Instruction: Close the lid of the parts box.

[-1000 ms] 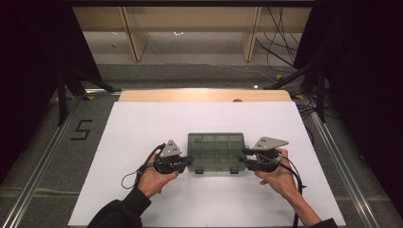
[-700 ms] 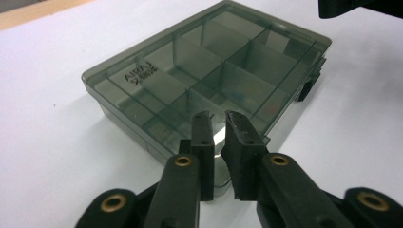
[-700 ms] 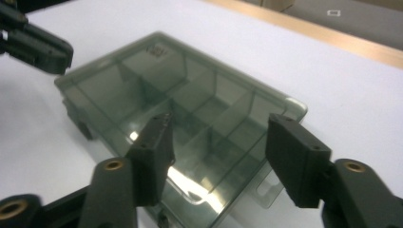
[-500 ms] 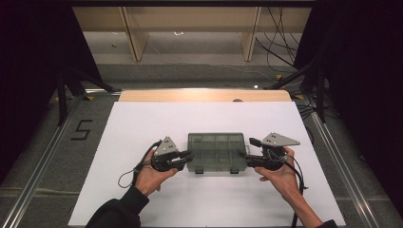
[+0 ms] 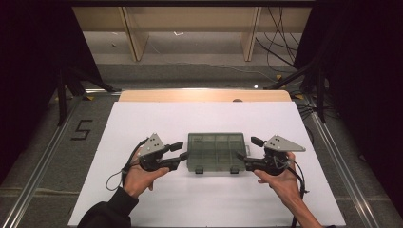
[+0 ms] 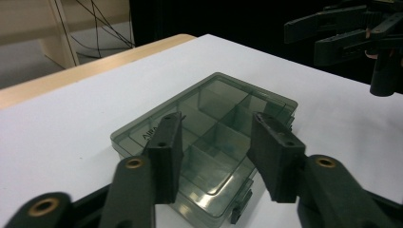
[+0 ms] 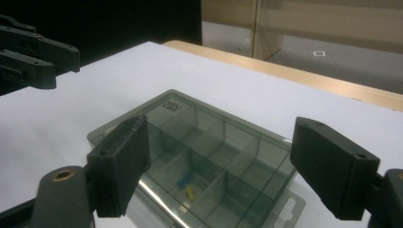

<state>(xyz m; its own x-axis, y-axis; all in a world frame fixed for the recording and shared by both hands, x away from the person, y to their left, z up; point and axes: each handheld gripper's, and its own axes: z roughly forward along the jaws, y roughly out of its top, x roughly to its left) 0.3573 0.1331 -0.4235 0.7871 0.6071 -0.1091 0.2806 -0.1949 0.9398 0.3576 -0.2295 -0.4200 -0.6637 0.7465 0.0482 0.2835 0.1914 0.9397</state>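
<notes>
Here, compartment box (image 5: 216,151) lies flat, long axis left-right, latches toward person.

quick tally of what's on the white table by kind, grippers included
Smoky transparent plastic compartment box, lid shut, two latches on its near edge: 1
Black two-jaw gripper held in a hand, left gripper and right gripper, both with jaws apart at the box's ends: 2
Small pieces inside the box, one blue, one yellow: 2
Total: 5
</notes>
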